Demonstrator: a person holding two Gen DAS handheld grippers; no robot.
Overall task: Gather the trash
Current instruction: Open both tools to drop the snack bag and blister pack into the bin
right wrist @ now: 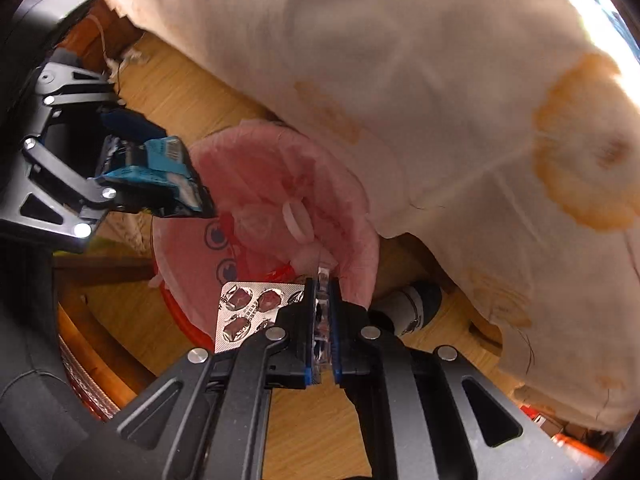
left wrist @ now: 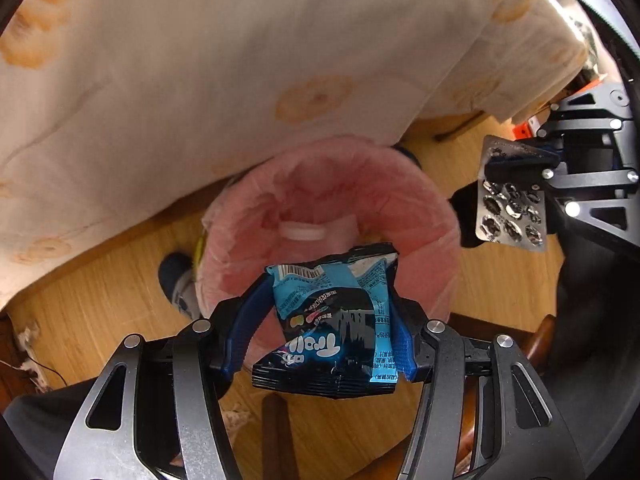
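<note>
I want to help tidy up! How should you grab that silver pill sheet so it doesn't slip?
Grip the pill sheet by one flat edge, coming in edge-on so the jaws press its two faces. It is thin and stiff with bumpy pockets in the middle, so a bare margin gives the pads a better seat. The right gripper holds it like this, shut on one edge, above the pink-lined bin.

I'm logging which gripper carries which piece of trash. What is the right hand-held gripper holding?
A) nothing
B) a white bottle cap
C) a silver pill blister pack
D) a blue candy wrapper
C: the right hand-held gripper is shut on the edge of the silver blister pack near the pink-lined bin, while the blue candy wrapper sits in the left hand-held gripper.
</note>
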